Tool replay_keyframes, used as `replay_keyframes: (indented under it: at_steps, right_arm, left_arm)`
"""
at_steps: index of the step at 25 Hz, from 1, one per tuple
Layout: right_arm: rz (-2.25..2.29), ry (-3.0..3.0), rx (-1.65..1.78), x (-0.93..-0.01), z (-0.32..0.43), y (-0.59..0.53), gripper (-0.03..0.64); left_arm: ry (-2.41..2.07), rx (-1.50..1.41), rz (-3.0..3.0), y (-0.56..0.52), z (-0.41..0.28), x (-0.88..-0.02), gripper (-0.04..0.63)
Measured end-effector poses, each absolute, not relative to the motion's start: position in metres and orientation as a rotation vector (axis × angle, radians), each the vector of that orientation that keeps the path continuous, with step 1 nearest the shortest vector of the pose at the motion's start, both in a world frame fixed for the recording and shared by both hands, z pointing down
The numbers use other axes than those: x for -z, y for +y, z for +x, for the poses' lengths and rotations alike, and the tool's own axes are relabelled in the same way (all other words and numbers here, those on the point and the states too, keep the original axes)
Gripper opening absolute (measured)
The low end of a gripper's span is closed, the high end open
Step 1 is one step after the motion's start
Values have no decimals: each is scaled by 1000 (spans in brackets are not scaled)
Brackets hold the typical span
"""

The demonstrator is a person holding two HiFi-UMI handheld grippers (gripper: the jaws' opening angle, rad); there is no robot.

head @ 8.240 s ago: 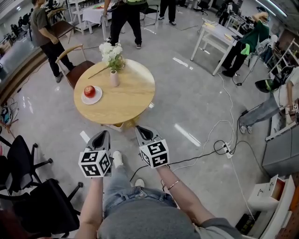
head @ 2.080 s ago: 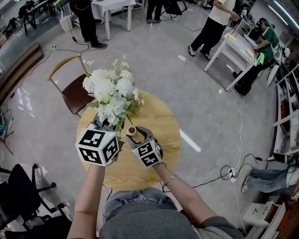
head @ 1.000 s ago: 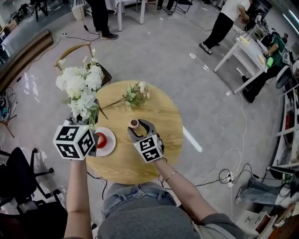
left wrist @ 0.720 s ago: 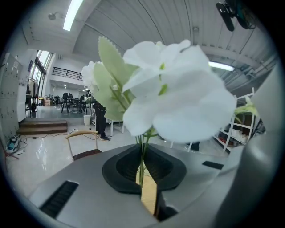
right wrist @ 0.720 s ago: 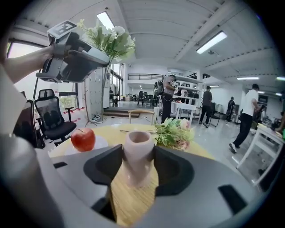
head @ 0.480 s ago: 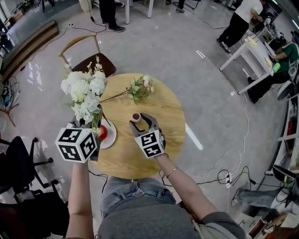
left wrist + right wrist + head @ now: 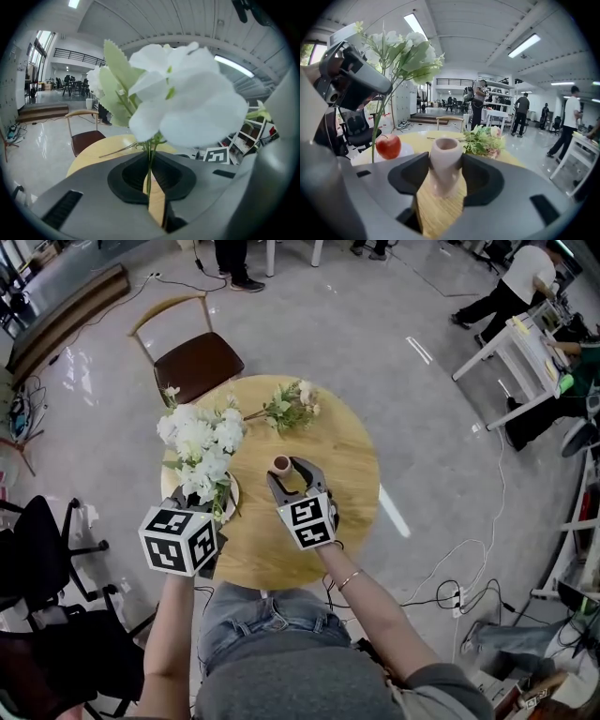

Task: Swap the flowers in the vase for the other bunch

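The small pink vase (image 7: 281, 463) stands upright and empty on the round wooden table (image 7: 349, 474). The right gripper (image 7: 294, 476) has its 2 jaws closed against the vase's sides; in the right gripper view the vase fills the gap between them, its open mouth just above the pads.

Left of the vase, the left gripper (image 7: 201, 505) is up off the table. Its jaws are pinched almost together on the thin green stems of the white bunch (image 7: 202, 439). In the left gripper view those stems rise straight out of the narrow slit, and the blooms spread wide above it.

Beyond the vase, the other bunch (image 7: 291, 409), green with pale pink heads, lies on its side on the table, its long stem trailing to the left. A red apple (image 7: 388, 146) on a white plate (image 7: 231, 495) sits left of the vase, beneath the lifted flowers. 1 brown-seated chair (image 7: 197, 360) stands past the table, well apart from the vase.
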State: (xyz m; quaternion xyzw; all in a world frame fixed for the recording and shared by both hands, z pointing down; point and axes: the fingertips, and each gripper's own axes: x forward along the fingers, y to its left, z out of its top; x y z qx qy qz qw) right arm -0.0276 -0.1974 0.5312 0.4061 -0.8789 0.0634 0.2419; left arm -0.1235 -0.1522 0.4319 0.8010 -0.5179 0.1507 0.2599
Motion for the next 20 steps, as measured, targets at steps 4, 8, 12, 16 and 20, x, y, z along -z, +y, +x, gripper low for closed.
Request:
replay_keyframes:
  at_steps: [4, 8, 12, 16, 20]
  right_arm:
    - [1118, -2416, -184, -534, -30, -197, 225]
    - [1121, -2417, -191, -535, -29, -196, 226]
    - [1124, -2417, -190, -535, -30, -197, 225]
    - [1130, -2416, -191, -533, -31, -197, 225]
    - [1137, -2417, -185, -533, -31, -197, 227]
  left_arm:
    - [-1332, -464, 2133, -143, -112, -454, 31]
    - [-1269, -495, 2098, -134, -99, -472, 31]
    - [-1222, -505, 2065, -129, -94, -485, 31]
    - [-1188, -519, 2033, -126, -92, -497, 31]
    - [-1196, -523, 2007, -130, -94, -509, 31]
